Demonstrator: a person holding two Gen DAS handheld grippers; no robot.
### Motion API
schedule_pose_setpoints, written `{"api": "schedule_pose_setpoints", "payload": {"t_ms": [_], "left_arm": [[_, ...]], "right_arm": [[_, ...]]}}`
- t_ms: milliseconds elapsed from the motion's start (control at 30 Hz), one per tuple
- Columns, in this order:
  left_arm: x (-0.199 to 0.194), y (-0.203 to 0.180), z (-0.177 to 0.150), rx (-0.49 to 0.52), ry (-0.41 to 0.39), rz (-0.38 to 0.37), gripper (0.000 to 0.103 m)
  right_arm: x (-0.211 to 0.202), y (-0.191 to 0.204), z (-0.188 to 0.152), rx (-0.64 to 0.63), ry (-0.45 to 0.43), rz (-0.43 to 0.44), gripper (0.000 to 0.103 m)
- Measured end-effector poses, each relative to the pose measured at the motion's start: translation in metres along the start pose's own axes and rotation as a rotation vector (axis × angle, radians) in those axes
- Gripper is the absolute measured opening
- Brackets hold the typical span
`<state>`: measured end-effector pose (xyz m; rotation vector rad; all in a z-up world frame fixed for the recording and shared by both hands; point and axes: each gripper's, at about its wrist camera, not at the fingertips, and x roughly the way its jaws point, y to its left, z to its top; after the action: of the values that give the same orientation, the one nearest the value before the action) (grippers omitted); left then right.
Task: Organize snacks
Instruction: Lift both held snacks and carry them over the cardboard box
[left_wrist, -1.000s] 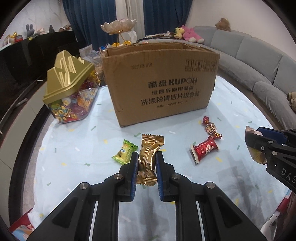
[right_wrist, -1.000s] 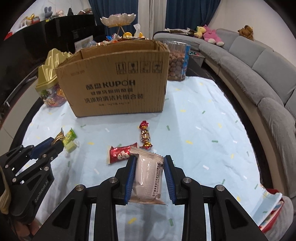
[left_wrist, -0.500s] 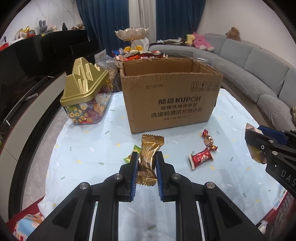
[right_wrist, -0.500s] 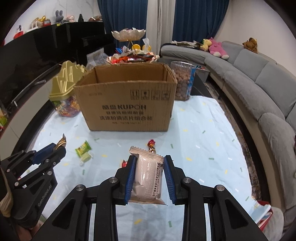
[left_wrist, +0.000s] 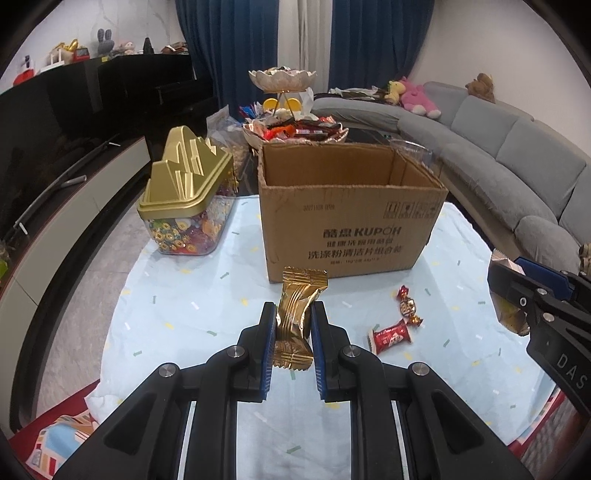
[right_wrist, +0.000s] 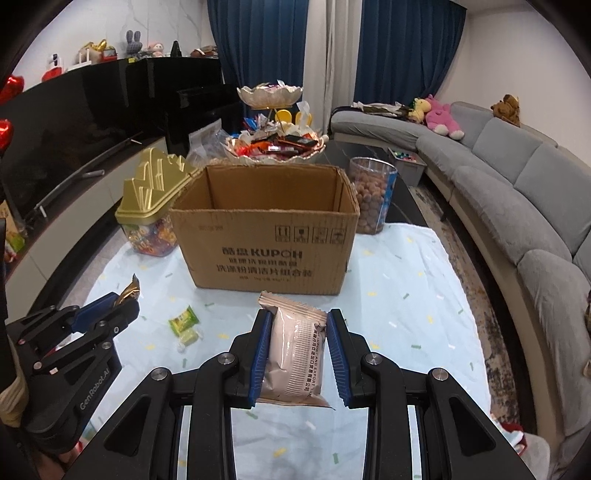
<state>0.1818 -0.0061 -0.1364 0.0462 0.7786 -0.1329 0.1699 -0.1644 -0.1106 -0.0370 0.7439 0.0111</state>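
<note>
Holding two packets (left_wrist: 295, 317) (right_wrist: 295, 354) (one per tongs); three candies (left_wrist: 391, 334) on cloth (left_wrist: 184, 317).

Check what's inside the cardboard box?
The cardboard box is open-topped; only bare inner walls show in both wrist views. Its front wall hides the floor, so any snacks already dropped in can't be seen.

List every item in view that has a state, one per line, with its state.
left gripper: shut on gold packet
right gripper: shut on pale packet
cardboard box: open on top, upright
gold-lidded jar: lid on
red packet: lying loose on the cloth
green candy: lying loose on the cloth
</note>
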Motion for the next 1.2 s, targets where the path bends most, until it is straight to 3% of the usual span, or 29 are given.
{"api": "schedule_pose_setpoints", "payload": {"t_ms": [1200], "left_arm": [[0.010,-0.010,0.116,-0.056,-0.064,-0.002,0.019]], "right_arm": [[0.005,-0.017,0.097,-0.005,-0.109,0.055,0.032]]}}
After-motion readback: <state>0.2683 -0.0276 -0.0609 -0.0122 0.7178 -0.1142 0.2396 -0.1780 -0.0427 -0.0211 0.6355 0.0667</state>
